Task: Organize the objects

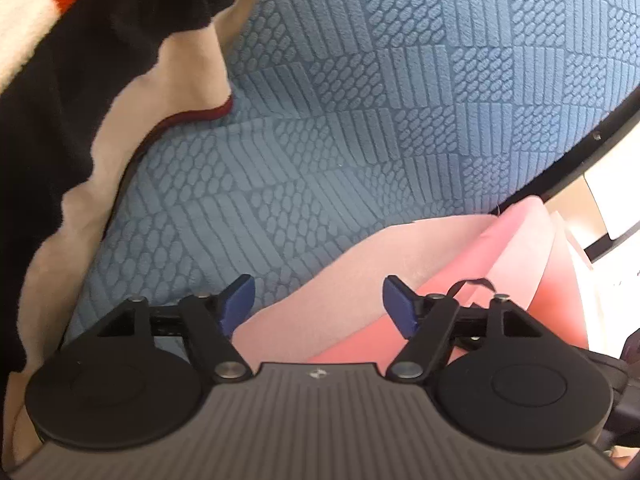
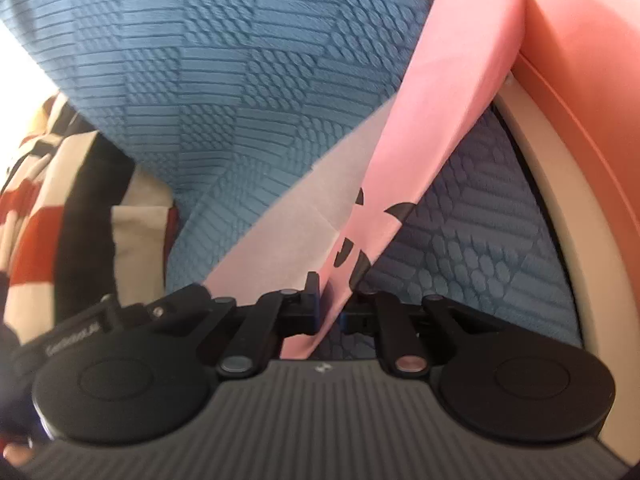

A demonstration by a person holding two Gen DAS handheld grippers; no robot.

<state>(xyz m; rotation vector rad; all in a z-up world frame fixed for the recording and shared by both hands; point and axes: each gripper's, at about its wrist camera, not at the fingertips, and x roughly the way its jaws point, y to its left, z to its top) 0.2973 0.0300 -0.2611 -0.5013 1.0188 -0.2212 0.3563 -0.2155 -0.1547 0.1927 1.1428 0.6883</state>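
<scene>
A blue cover (image 1: 360, 100) with a raised pattern of ribs and ovals fills most of both views and serves as the surface beneath everything else.

A fleece (image 1: 60, 80) in black, cream and orange lies bunched along the left edge of the blue cover in both views; a dark red hem runs where it meets the blue.

A pink cloth (image 2: 432, 120) lies on the blue cover toward the right side. In the right wrist view it runs as a folded band from the upper right down to the gripper, with black printed marks near its lower end. A paler, flat panel (image 2: 288, 232) sits just beside it on the left; whether this is the same cloth's reverse side cannot be told from the blurred frame.

A cream curved rim (image 2: 560, 208) borders the blue cover at far right.

Right gripper (image 2: 330, 312): jaws pressed together, pinching the lower end of the pink cloth between them.

Left gripper (image 1: 318, 304): its 2 blue pads (image 1: 240, 300) stand spread apart, nothing gripped, with the pink cloth's edge lying below the gap.
</scene>
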